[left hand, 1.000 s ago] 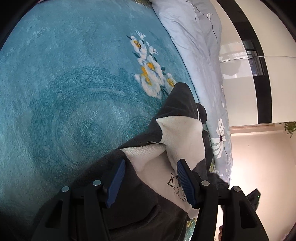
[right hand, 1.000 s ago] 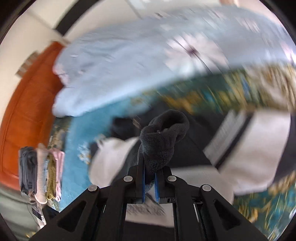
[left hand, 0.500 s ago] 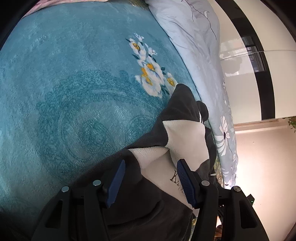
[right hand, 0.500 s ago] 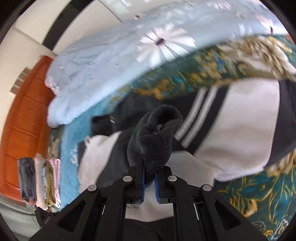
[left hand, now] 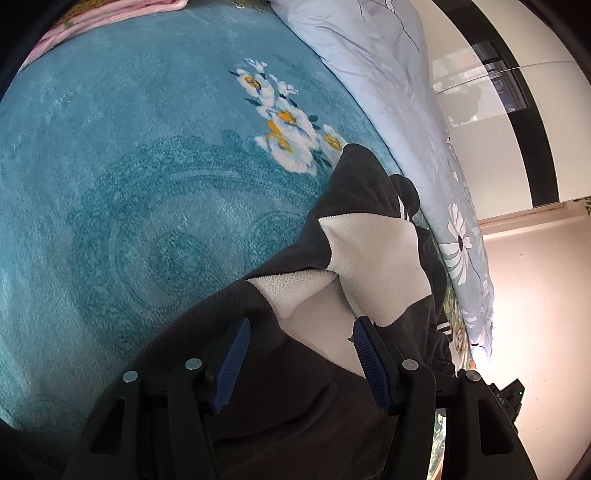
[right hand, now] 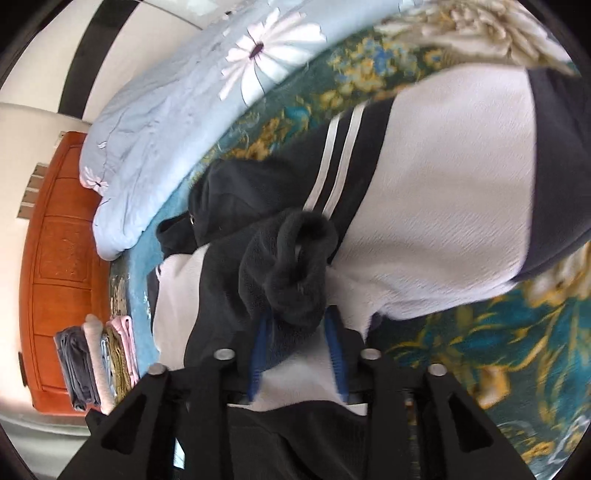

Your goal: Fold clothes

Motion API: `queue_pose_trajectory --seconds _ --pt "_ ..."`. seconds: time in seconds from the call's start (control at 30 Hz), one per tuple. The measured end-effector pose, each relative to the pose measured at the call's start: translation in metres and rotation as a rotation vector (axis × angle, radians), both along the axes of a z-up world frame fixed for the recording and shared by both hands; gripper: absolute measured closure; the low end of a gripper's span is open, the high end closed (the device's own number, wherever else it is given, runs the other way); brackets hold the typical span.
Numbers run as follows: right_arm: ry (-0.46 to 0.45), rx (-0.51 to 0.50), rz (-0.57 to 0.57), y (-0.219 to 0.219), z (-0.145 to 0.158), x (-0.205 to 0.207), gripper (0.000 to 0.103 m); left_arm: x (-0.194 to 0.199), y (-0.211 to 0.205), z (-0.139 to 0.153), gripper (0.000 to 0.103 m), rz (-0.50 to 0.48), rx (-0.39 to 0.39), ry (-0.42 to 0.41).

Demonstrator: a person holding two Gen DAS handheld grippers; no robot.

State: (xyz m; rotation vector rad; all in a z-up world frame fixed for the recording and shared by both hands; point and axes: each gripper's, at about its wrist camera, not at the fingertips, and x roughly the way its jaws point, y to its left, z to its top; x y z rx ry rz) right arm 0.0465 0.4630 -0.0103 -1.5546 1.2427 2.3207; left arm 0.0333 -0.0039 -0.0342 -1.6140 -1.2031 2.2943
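My left wrist camera looks steeply down, close over the dark-and-white garment (left hand: 369,258) on the teal blanket (left hand: 129,184); my right views the same garment (right hand: 424,203) close.

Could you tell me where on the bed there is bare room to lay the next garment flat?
The teal plush blanket lies bare between the white flower print, the pink cloth and the dark grey and white fleece garment. It is crowded where the garment meets the pale blue floral duvet.

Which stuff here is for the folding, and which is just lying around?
For the folding:
- sweatshirt
- its dark cuff
- right gripper, just opening around the cuff
- left gripper

Lying around:
- quilt
- folded stack
- blanket
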Motion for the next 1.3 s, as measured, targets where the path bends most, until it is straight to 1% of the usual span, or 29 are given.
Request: queue_pose_trajectory --seconds 0.07,0.13,0.27,0.33,0.37,0.43,0.5,0.57,0.7,0.73,0.77,0.8,0.83,0.93,1.0,1.07,1.17,1.3 --pt "0.006 0.059 -0.043 0.029 0.009 0.015 0.051 0.000 0.000 -0.001 0.041 0.003 -0.002 -0.005" --pt "0.006 0.113 -0.102 0.061 0.016 0.033 0.049 0.000 0.000 -0.002 0.041 0.011 -0.008 -0.016" --pt "-0.062 0.173 -0.381 0.139 0.010 0.092 0.048 0.001 -0.002 -0.004 0.041 0.042 -0.001 -0.031" --pt "-0.088 0.141 -0.531 0.170 -0.002 0.122 0.048 0.002 -0.003 -0.004 0.041 0.059 0.004 -0.033" --pt "-0.085 0.100 -0.594 0.182 -0.009 0.134 0.048 0.003 -0.004 -0.004 0.041 0.067 0.003 -0.033" --pt "-0.074 0.042 -0.678 0.199 -0.021 0.147 0.048 0.004 -0.005 -0.002 0.041 0.075 -0.002 -0.033" --pt "-0.053 0.002 -0.733 0.208 -0.027 0.152 0.048 0.006 -0.004 0.000 0.041 0.078 -0.009 -0.030" --pt "-0.022 -0.030 -0.759 0.214 -0.030 0.148 0.048 0.007 -0.004 0.002 0.041 0.080 -0.017 -0.027" --pt "-0.070 -0.019 -0.772 0.222 -0.036 0.134 0.050 0.009 -0.005 0.005 0.041 0.088 -0.022 -0.019" --pt "-0.082 -0.016 -0.786 0.223 -0.037 0.132 0.052 0.010 -0.005 0.005 0.041 0.093 -0.019 -0.017" --pt "-0.093 -0.010 -0.795 0.223 -0.037 0.129 0.061 0.010 -0.006 0.005 0.041 0.098 -0.015 -0.017" --pt "-0.099 -0.005 -0.791 0.222 -0.037 0.125 0.070 0.010 -0.007 0.005 0.041 0.103 -0.011 -0.018" --pt "-0.102 -0.002 -0.781 0.222 -0.034 0.120 0.087 0.010 -0.008 0.004 0.041 0.106 -0.007 -0.020" --pt "-0.083 0.044 -0.711 0.218 -0.015 0.107 0.091 0.010 -0.010 0.003 0.041 0.112 0.007 -0.016" --pt "-0.023 0.081 -0.630 0.207 0.010 0.090 0.091 0.010 -0.011 0.003 0.041 0.113 0.017 -0.011" --pt "0.066 0.112 -0.535 0.185 0.044 0.068 0.091 0.009 -0.011 0.003 0.041 0.111 0.026 -0.006" --pt "0.222 0.110 -0.386 0.137 0.098 0.029 0.091 0.009 -0.013 0.003 0.041 0.118 0.045 -0.002" --pt "0.419 0.055 -0.195 0.059 0.155 -0.027 0.091 0.011 -0.018 0.003 0.041 0.133 0.065 0.012"
